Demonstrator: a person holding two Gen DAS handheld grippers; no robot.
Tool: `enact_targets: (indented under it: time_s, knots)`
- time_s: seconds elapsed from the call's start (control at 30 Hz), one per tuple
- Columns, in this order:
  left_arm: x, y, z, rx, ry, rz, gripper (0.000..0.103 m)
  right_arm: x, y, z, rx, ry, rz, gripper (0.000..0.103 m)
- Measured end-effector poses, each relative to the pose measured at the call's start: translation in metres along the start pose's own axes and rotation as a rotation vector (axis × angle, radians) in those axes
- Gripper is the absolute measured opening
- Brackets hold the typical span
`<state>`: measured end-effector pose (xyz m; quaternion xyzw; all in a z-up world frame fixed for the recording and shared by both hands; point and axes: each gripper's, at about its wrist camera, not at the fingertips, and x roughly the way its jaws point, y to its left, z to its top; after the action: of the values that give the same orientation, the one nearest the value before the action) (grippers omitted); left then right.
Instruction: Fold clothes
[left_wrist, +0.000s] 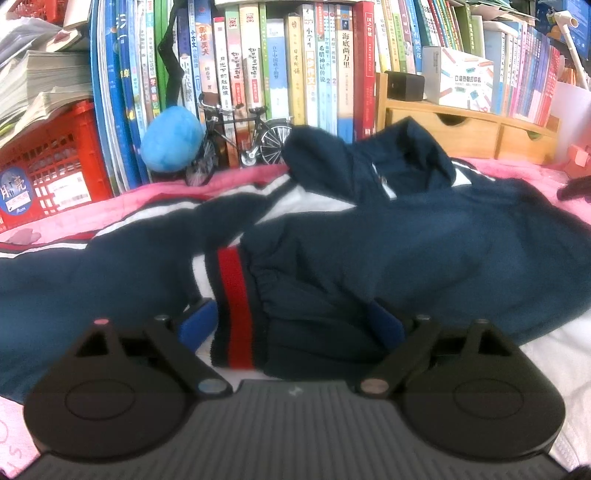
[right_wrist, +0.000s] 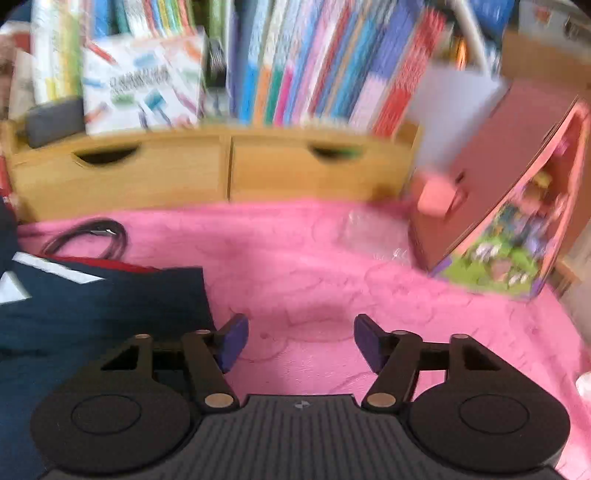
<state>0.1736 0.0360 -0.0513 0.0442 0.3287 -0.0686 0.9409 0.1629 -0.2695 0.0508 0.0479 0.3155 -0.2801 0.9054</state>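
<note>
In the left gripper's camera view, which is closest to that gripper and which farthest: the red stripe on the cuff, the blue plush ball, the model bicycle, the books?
1. Red stripe: between the left gripper's open jaws, just left of centre.
2. and 3. Blue plush ball and model bicycle: beyond the navy clothes, upper left, overlapping; too close to call.
4. Books: upright behind both.

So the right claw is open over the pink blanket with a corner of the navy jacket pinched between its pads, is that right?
Not quite. The right claw is open over the pink blanket, but nothing sits between its pads: only bare blanket shows in the gap. The navy jacket lies off to the left of the claw. The right wrist view shows it.
</note>
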Motion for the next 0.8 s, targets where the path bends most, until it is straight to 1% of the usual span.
enact_targets:
  time_s: [0.07, 0.1, 0.13, 0.17, 0.2, 0.3, 0.33, 0.4, 0.47, 0.5, 0.53, 0.6, 0.67, 0.73, 0.8]
  knots:
    - [0.0, 0.0, 0.0, 0.001, 0.0, 0.002, 0.092, -0.029, 0.0, -0.012, 0.015, -0.028, 0.158, 0.065]
    - [0.0, 0.0, 0.0, 0.001, 0.0, 0.002, 0.092, -0.041, 0.003, -0.02, 0.006, -0.03, 0.221, 0.065]
    - [0.0, 0.0, 0.0, 0.001, 0.0, 0.002, 0.092, -0.052, 0.009, -0.028, -0.016, -0.028, 0.271, 0.065]
    - [0.0, 0.0, 0.0, 0.002, 0.0, 0.002, 0.092, -0.06, 0.014, -0.037, -0.044, -0.022, 0.3, 0.064]
    - [0.0, 0.0, 0.0, 0.002, 0.0, 0.002, 0.092, -0.065, 0.015, -0.045, -0.067, -0.013, 0.293, 0.064]
    - [0.0, 0.0, 0.0, 0.003, 0.001, 0.003, 0.092, -0.071, 0.008, -0.07, -0.119, 0.017, 0.229, 0.063]
    - [0.0, -0.001, 0.0, 0.003, 0.001, 0.003, 0.092, -0.071, 0.001, -0.078, -0.116, 0.025, 0.214, 0.064]
    - [0.0, -0.001, 0.0, 0.004, 0.001, 0.003, 0.092, -0.07, -0.023, -0.088, -0.057, 0.021, 0.212, 0.068]
    - [0.0, 0.0, 0.0, 0.004, 0.001, 0.003, 0.093, -0.068, -0.036, -0.09, -0.045, 0.012, 0.171, 0.074]
    - [0.0, 0.0, 0.001, 0.003, 0.002, 0.003, 0.093, -0.066, -0.041, -0.09, -0.035, 0.013, 0.152, 0.075]
    - [0.001, 0.0, 0.001, 0.002, 0.002, 0.002, 0.094, -0.063, -0.046, -0.09, -0.017, 0.019, 0.14, 0.076]
    - [0.002, 0.002, 0.001, -0.002, 0.006, -0.005, 0.097, -0.056, -0.058, -0.091, 0.011, 0.031, 0.138, 0.082]
    - [0.003, 0.001, 0.001, 0.002, 0.009, -0.011, 0.099, -0.05, -0.058, -0.087, 0.01, 0.037, 0.11, 0.093]
    - [0.001, 0.001, 0.001, 0.003, 0.004, -0.006, 0.1, -0.053, -0.056, -0.089, 0.002, 0.034, 0.098, 0.093]
    - [-0.006, 0.002, -0.001, 0.017, -0.002, 0.007, 0.1, -0.061, -0.057, -0.092, -0.009, 0.011, 0.11, 0.092]
